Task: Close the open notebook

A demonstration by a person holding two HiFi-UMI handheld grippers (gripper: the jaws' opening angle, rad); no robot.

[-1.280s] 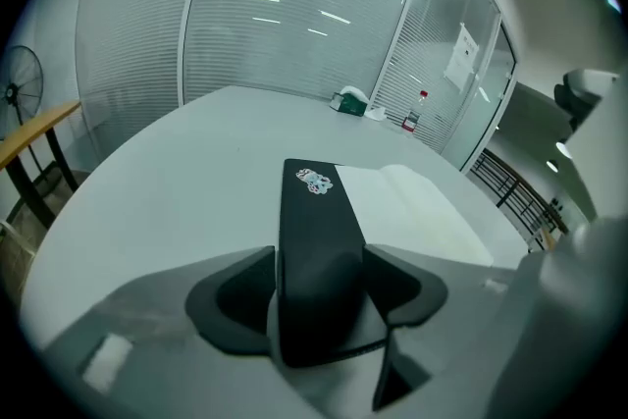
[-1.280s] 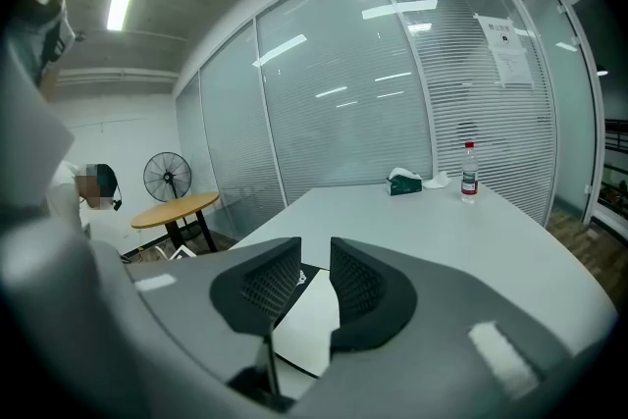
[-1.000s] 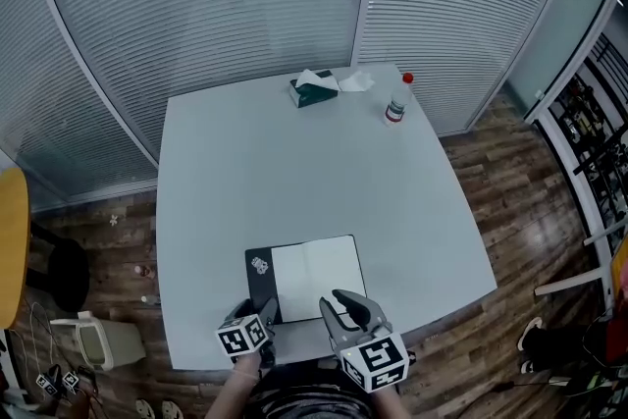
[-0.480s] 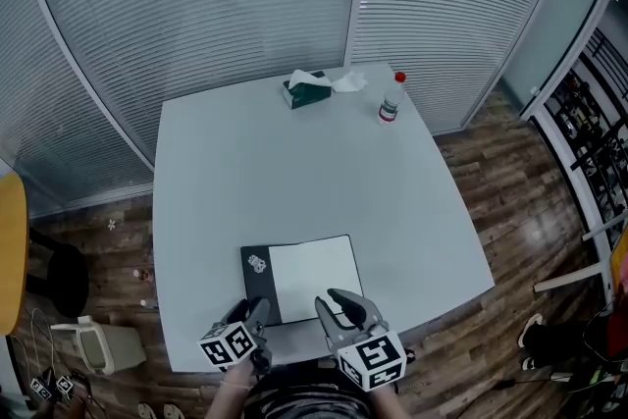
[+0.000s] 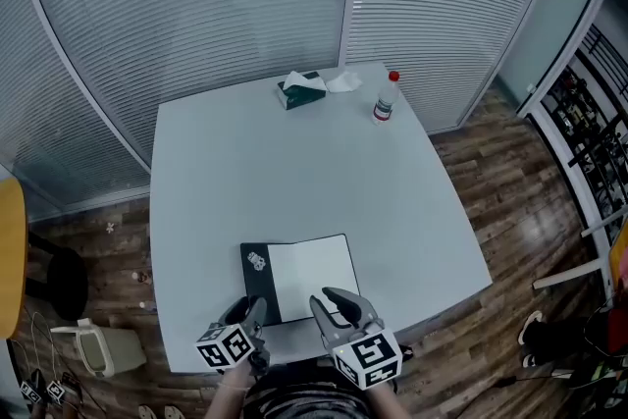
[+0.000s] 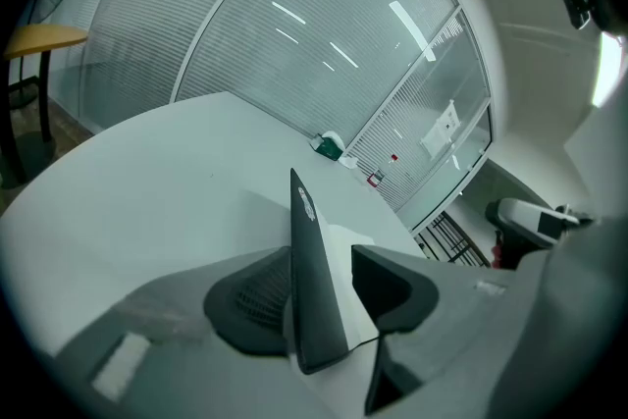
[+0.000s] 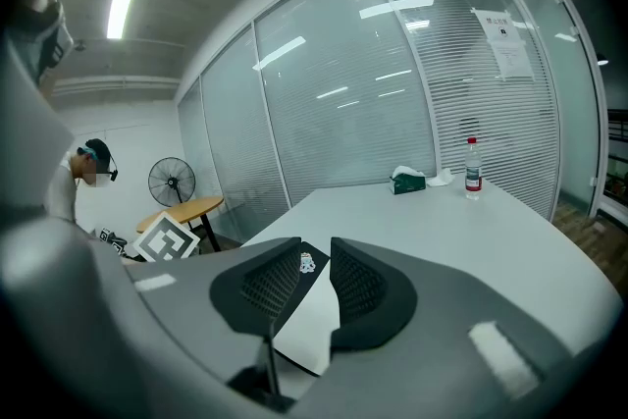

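Notebook (image 5: 299,277) lies open on the worktop (image 5: 294,162), close to the worktop's near edge, white pages up. Its black cover (image 6: 312,250) stands raised on edge. Main risk: the cover slips free and flops back open. The left gripper's (image 6: 324,285) fingers (image 6: 257,294) have just been closing round it, one against it and a gap showing at the other, so I judge the hold not yet firm. Second risk: a hard swing drags the book off that near edge. Left gripper is over that edge, angled down. Right gripper (image 7: 316,282) is over the same edge, tilted gently down, fingers slightly spread, empty.
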